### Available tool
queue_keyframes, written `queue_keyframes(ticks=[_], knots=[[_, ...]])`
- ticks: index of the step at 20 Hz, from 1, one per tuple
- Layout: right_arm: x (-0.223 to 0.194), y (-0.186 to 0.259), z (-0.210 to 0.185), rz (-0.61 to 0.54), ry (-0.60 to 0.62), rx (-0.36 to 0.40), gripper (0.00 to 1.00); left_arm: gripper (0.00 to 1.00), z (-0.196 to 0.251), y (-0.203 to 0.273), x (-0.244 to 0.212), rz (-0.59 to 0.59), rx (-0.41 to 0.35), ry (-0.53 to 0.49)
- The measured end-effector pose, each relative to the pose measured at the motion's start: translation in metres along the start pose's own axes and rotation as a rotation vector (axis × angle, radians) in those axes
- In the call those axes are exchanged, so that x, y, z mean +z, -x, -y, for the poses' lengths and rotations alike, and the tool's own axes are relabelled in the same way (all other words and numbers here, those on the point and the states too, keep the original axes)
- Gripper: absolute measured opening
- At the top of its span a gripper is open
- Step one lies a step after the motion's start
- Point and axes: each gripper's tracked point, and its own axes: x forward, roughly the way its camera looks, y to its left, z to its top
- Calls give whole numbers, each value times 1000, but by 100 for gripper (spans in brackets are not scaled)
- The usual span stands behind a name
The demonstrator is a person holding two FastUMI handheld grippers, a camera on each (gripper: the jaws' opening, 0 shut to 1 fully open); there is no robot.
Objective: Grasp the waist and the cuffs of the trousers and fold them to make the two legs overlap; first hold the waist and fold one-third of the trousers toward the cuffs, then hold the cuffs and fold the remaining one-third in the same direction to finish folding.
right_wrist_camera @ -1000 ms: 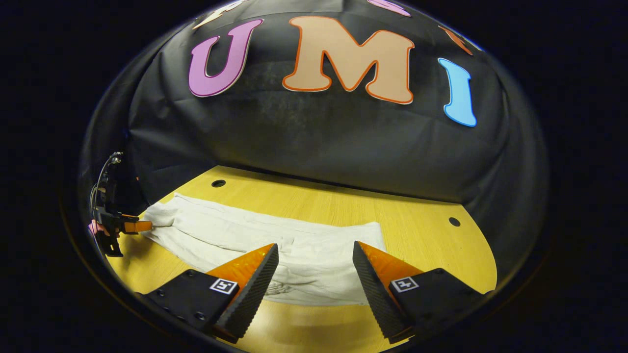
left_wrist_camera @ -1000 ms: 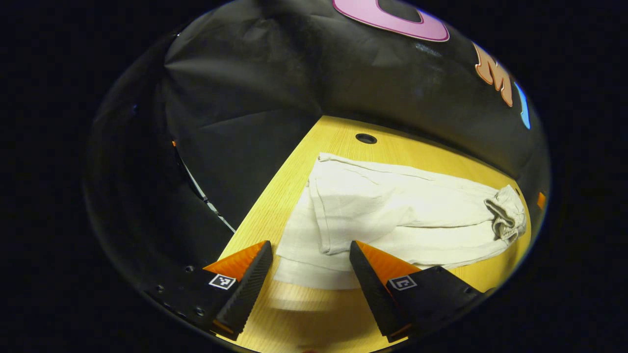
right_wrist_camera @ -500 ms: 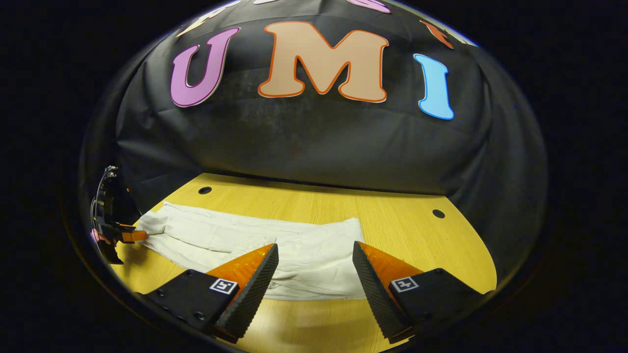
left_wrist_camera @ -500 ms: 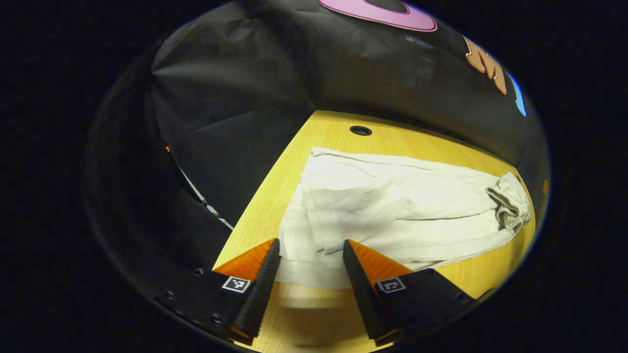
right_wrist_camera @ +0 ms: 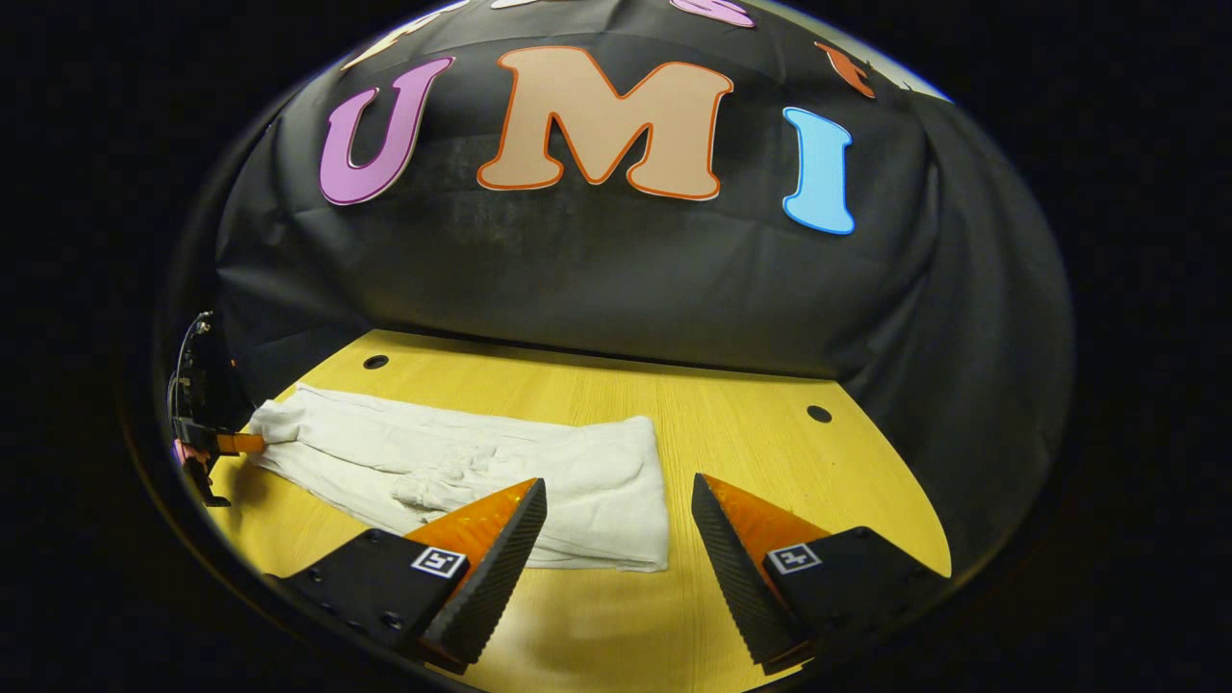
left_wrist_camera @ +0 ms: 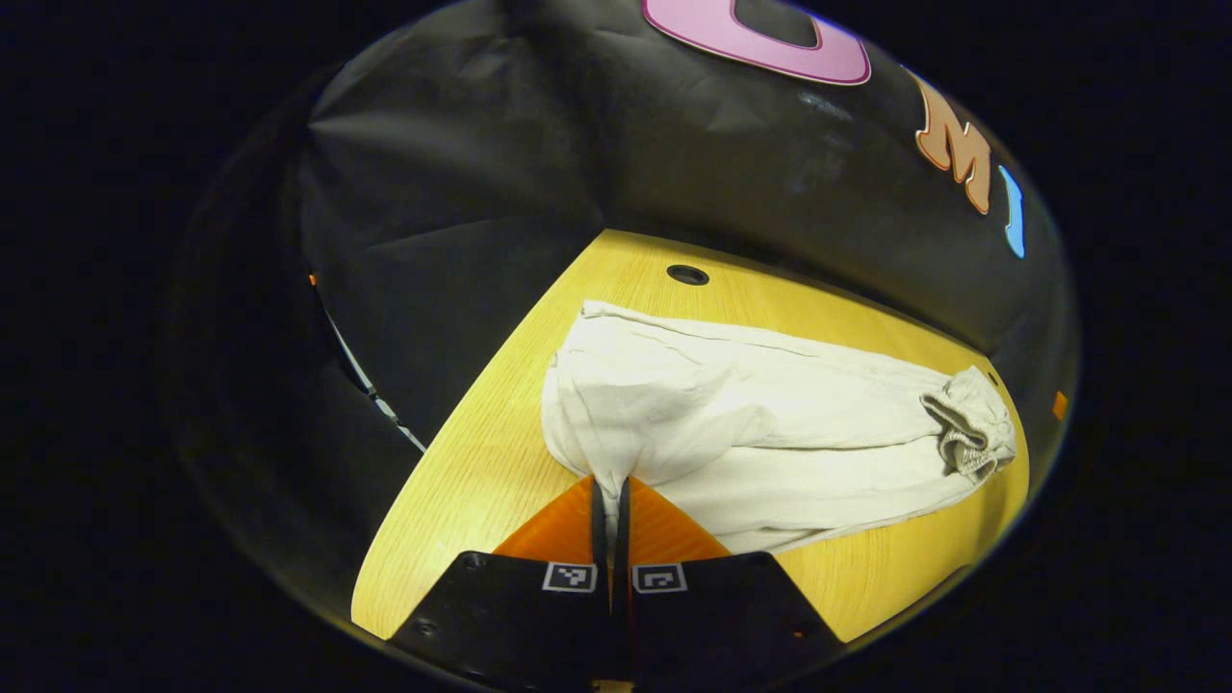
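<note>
Where the left gripper view looks along its own fingers, the left gripper [left_wrist_camera: 610, 500] has them pressed together on a pinch of the cuff end of the trousers [left_wrist_camera: 770, 423]; the pale trousers lie along the wooden table [left_wrist_camera: 462, 481], bunched waist [left_wrist_camera: 972, 433] at the far end; in the right gripper view, the right gripper [right_wrist_camera: 616, 520] hangs spread wide above the table [right_wrist_camera: 770, 452], just over the near edge of the trousers [right_wrist_camera: 462, 462], gripping nothing; the left gripper [right_wrist_camera: 241, 444] shows far left, at the cuffs
</note>
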Motion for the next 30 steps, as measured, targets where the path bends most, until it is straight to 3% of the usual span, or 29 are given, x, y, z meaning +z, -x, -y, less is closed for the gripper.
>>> queue_keyframes(ticks=[4,12,18,24,30], knots=[[2,4,11,14,-20,-5,97,0,32,19,29,73,-44,52],[-7,19,50,12,-26,-8,97,0,143,58,107,225,-209,111],[-13,26,87,9,-34,-12,98,0,245,80,149,297,-348,68],[-21,32,129,6,-40,-30,98,0,359,95,156,300,-480,8],[-37,36,170,-12,-44,-50,97,0,474,92,123,241,-583,-189]])
